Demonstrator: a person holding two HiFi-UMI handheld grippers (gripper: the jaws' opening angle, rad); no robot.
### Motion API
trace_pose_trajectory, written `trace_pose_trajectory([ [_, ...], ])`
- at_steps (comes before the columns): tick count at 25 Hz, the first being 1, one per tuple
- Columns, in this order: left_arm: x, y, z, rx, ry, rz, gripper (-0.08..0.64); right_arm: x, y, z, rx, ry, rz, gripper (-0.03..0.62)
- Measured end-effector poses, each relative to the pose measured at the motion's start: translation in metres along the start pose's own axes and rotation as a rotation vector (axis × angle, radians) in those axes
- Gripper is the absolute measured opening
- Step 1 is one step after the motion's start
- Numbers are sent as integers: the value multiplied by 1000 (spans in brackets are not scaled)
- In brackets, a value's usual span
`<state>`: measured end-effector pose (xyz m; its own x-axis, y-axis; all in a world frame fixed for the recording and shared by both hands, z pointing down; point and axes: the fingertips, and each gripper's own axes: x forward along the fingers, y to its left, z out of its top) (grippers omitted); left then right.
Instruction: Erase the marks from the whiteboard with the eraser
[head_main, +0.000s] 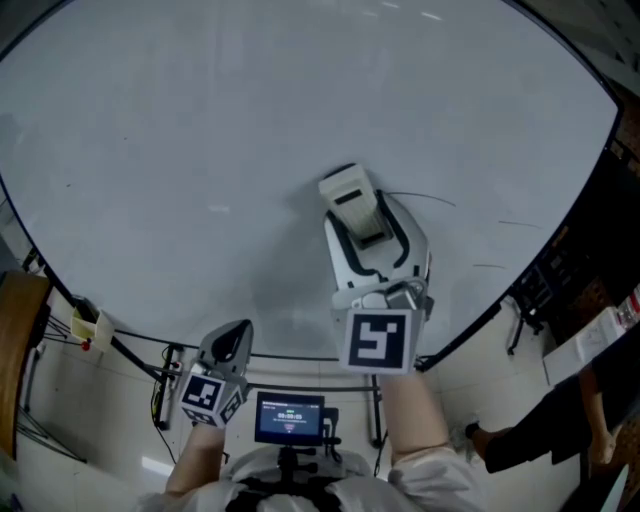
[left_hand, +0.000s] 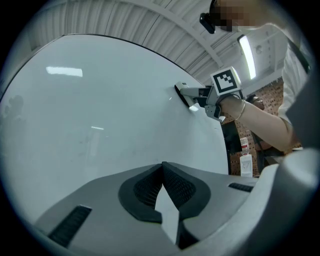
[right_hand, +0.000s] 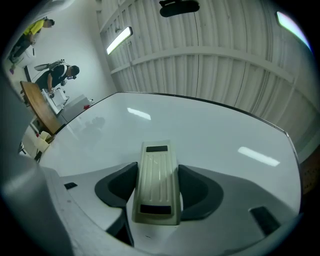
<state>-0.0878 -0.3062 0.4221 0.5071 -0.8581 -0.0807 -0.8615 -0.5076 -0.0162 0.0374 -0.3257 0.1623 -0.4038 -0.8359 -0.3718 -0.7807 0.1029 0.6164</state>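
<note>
The whiteboard (head_main: 200, 150) fills most of the head view. Faint thin pen marks (head_main: 425, 198) remain on its right part, with more (head_main: 522, 224) further right. A cream eraser (head_main: 350, 192) lies flat against the board, and my right gripper (head_main: 366, 238) is shut on it. In the right gripper view the eraser (right_hand: 156, 170) sits lengthwise between the dark pads of that gripper (right_hand: 157, 186). My left gripper (head_main: 228, 342) hangs near the board's lower edge, shut and empty; its tips (left_hand: 162, 172) meet. The left gripper view shows the right gripper (left_hand: 205, 96) pressing the eraser (left_hand: 184, 95) on the board.
A small screen (head_main: 289, 417) sits in front of my body, below the board. A person in dark clothes (head_main: 560, 420) stands at the lower right. A wooden tabletop edge (head_main: 20, 340) is at the left. People (right_hand: 57, 75) work far off at a bench.
</note>
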Motion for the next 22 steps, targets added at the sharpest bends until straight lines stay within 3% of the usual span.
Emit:
trace_pose_trajectory([
  [4,6,3,-2,-5,-2,-1,6,1,1,1,-25,4,2,261],
  [11,15,2,-4,-10,-1,-29,6,-4,-15,-5,157,-19,36,261],
  [22,20,-7,-5,-18,0,-38,6,-57,-139,-76,285,134,-233,261],
])
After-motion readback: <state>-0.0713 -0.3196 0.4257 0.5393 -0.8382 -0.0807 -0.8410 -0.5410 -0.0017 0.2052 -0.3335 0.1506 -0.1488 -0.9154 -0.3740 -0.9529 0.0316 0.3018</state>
